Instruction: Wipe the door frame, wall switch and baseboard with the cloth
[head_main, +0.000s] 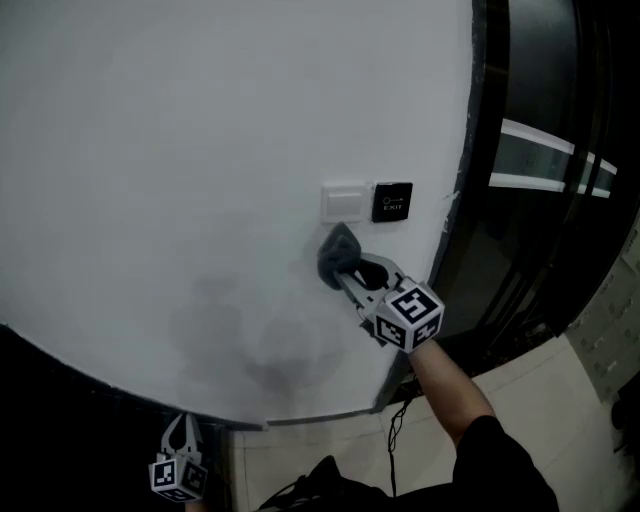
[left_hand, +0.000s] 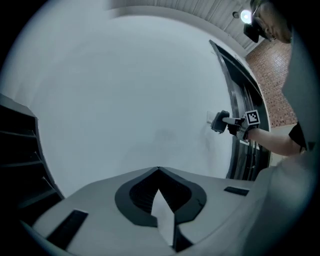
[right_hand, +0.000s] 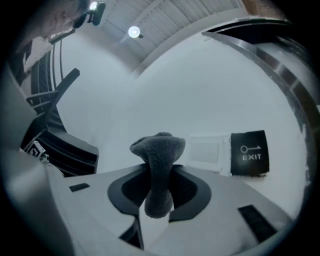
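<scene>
A grey cloth (head_main: 336, 254) is bunched against the white wall just below the white wall switch (head_main: 344, 201). My right gripper (head_main: 349, 270) is shut on the cloth and points up at the wall. In the right gripper view the cloth (right_hand: 159, 150) stands up out of the right gripper (right_hand: 159, 176), with the switch (right_hand: 205, 150) just right of it. The dark door frame (head_main: 482, 150) runs down the wall's right edge. My left gripper (head_main: 183, 432) hangs low at the bottom left, shut on nothing. In its own view the left gripper (left_hand: 159, 174) faces bare wall, with the cloth (left_hand: 218, 122) far right.
A black EXIT button (head_main: 392, 201) sits right beside the switch, and shows again as the EXIT button (right_hand: 249, 152). Dark glass door panels (head_main: 540, 200) lie beyond the frame. A thin cable (head_main: 394, 432) trails on the pale tiled floor (head_main: 560, 400) by the frame's foot.
</scene>
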